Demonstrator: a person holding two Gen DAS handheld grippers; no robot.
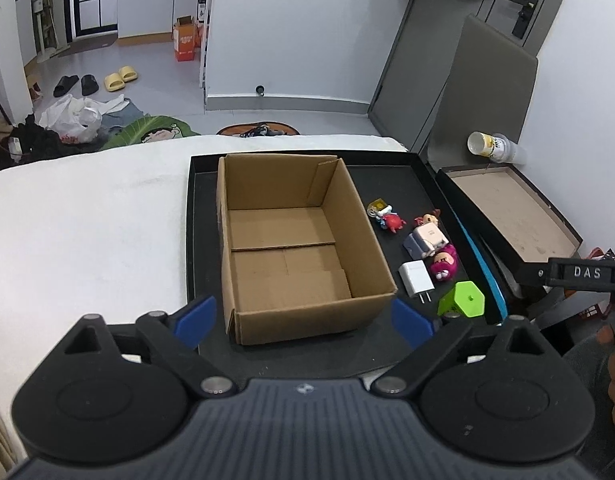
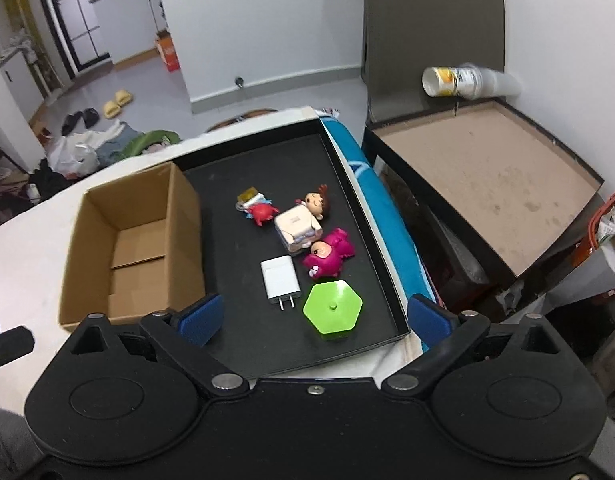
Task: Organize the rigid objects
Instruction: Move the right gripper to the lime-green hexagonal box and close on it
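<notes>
**Both claws wide and holding nothing over the tray**

My left claw (image 1: 303, 318) hangs with its blue pads spread wide apart, nothing between them, aimed down at the near wall of the cardboard box (image 1: 299, 248). My right claw (image 2: 315, 318) is spread just as wide and also holds nothing; it points down at the toys to the right of that box.

The white table (image 1: 87, 232) carries a shallow black tray (image 2: 291, 344), and the open, empty box stands in the tray's left part. On the bare black floor to its right lie the small things (all clear of my pads): a green hexagonal piece (image 2: 333, 308) nearest me, a white plug charger (image 2: 280, 278) just left of it with its prongs toward me, a pink figure (image 2: 327, 256) beside the charger, a pale cube-shaped adapter (image 2: 297, 224) with a brown-haired doll (image 2: 317, 202) at its far corner, and a red crab toy (image 2: 259, 210) furthest back.
</notes>
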